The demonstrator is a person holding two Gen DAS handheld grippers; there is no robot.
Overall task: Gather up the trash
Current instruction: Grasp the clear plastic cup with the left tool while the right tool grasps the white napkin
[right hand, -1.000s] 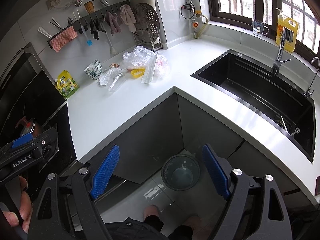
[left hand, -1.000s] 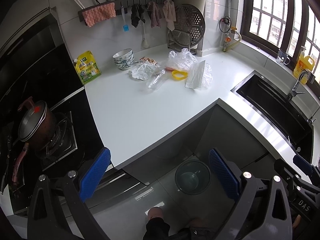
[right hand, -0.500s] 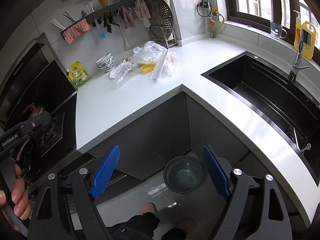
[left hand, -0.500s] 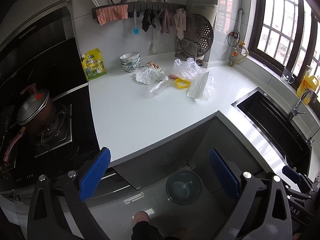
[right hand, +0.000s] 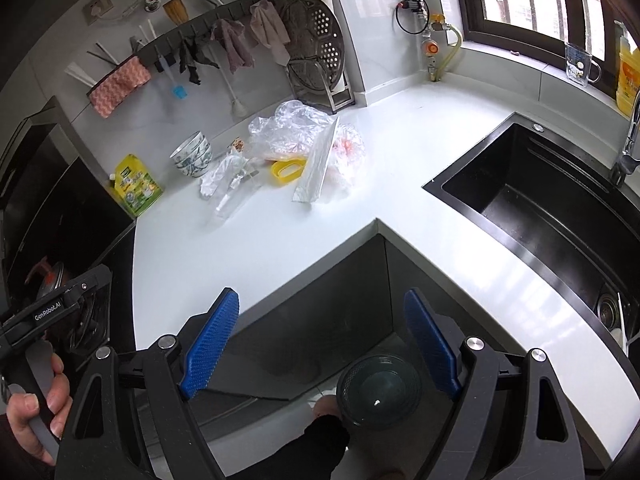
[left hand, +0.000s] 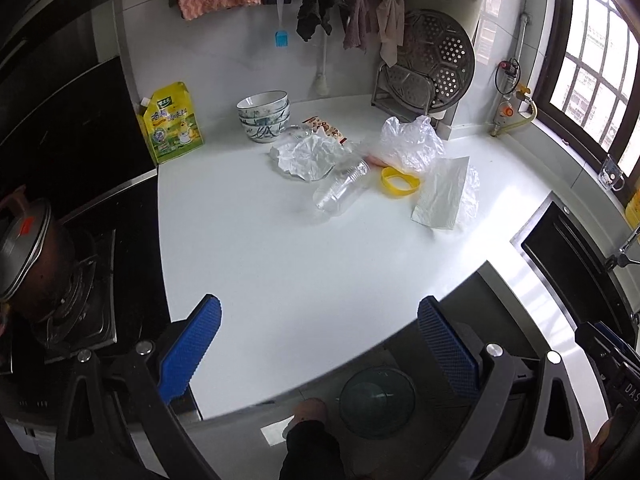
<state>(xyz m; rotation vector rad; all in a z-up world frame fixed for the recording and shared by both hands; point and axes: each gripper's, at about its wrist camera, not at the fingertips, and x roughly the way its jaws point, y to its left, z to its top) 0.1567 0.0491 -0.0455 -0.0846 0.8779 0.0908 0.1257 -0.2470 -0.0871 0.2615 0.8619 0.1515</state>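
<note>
Both hand-held grippers (left hand: 318, 344) (right hand: 322, 342) wide apart, empty.

You can read "GenRobot.AI" in white on the black body of your left gripper (right hand: 48, 312), seen at the left edge of the right wrist view. In the left wrist view, "DAS" shows in white on the black device (left hand: 624, 380) at the right edge, cut off by the frame. The yellow pouch (left hand: 171, 123) by the wall carries Chinese characters and a small green logo, too blurred to make out.
</note>
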